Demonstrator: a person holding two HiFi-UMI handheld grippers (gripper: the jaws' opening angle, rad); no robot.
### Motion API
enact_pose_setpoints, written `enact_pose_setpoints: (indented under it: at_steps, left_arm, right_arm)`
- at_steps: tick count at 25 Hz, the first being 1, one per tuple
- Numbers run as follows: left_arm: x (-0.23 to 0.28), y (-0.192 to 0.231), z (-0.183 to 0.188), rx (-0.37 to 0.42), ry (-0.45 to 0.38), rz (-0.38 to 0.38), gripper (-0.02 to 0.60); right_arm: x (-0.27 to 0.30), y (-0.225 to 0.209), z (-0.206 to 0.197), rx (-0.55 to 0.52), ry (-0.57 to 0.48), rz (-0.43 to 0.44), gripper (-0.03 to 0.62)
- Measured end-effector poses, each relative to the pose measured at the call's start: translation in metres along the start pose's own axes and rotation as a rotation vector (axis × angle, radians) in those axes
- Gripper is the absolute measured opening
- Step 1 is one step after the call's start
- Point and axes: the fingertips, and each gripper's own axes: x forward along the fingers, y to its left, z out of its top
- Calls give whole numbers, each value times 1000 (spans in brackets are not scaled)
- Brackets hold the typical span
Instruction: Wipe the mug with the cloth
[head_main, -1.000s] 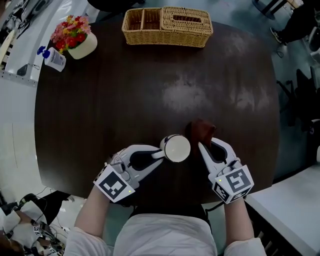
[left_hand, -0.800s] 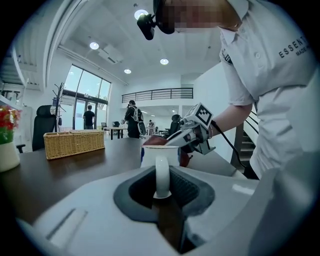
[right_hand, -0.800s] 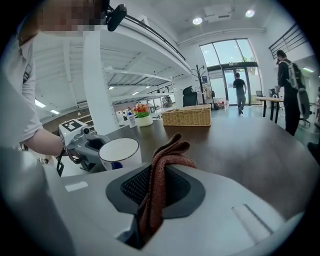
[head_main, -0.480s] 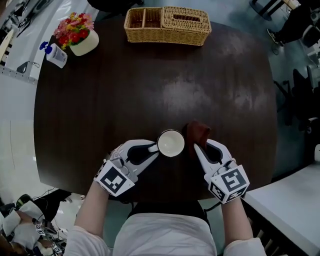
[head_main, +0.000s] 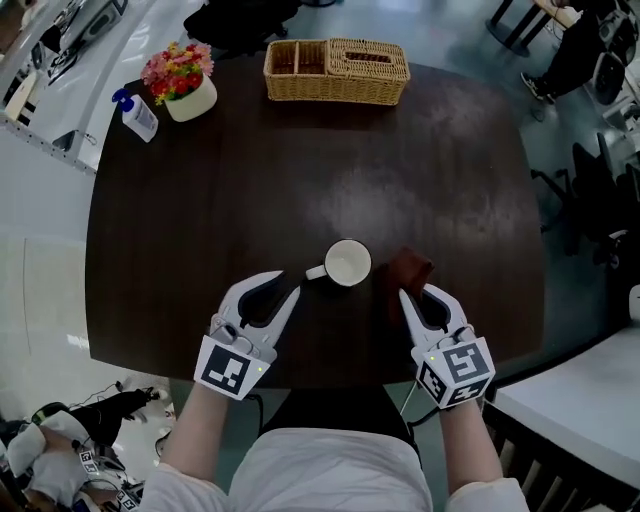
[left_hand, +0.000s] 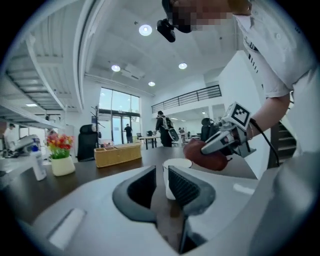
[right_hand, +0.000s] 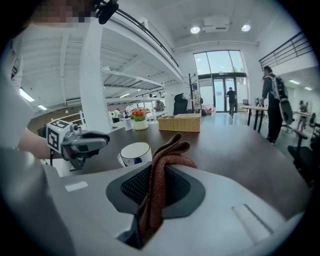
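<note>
A white mug (head_main: 347, 263) stands upright on the dark table (head_main: 200, 220), its handle pointing left. My left gripper (head_main: 288, 293) sits just short of that handle, not touching it. Its jaws are open by a narrow gap with nothing between them, and the mug (left_hand: 177, 163) shows beyond my left gripper (left_hand: 160, 176). To the right of the mug, my right gripper (head_main: 410, 293) is shut on a reddish-brown cloth (head_main: 408, 269). The cloth (right_hand: 162, 170) bunches up out of my right gripper (right_hand: 157, 186); the mug (right_hand: 135, 152) stands a little to its left.
A wicker basket (head_main: 337, 70) stands at the table's far edge. A flower pot (head_main: 185, 85) and a spray bottle (head_main: 136, 113) are at the far left corner. Chairs (head_main: 590, 190) stand off the right side. The table's near edge runs just under both grippers.
My left gripper has let go of the mug's handle and pulled back toward me. The mug now stands alone on the table. My right gripper still holds the cloth beside it.
</note>
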Motion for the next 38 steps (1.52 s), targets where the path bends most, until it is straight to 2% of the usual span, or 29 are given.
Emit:
enact_pose_setpoints:
  at_steps: [4, 6, 8, 13, 18, 22, 26, 32, 34, 38]
  left_arm:
    - [-36, 1, 42, -94, -40, 159, 75]
    - [-55, -2, 64, -114, -49, 213, 54]
    - [-73, -11, 83, -125, -55, 251, 0]
    - [-107, -62, 124, -154, -91, 265, 0]
    - [-141, -139, 148, -116, -136, 291, 0]
    - [-178, -201, 166, -86, -160, 296, 0]
    - [-215, -262, 172, -73, -160, 302, 0]
    - [-275, -339, 178, -77, -190, 372, 0]
    - [-289, -359, 180, -52, -187, 375, 0]
    - [-312, -378, 191, -51, -195, 383, 0]
  right_arm:
    - [-41, 15, 21, 5, -73, -118, 78]
    - [-59, 31, 32, -5, -95, -149, 78]
    - [-79, 47, 40, -37, -105, -169, 78]
    - [-138, 74, 46, -74, -161, -188, 78]
    - [-195, 92, 26, -77, -214, -166, 78]
    - [-247, 123, 9, -114, -245, -132, 78]
    - [-306, 149, -15, -129, -257, -112, 78]
    - [-387, 184, -57, -147, -270, -80, 78]
    - [-410, 193, -65, -150, -279, -79, 78]
    - [-440, 210, -72, -149, -297, -86, 78]
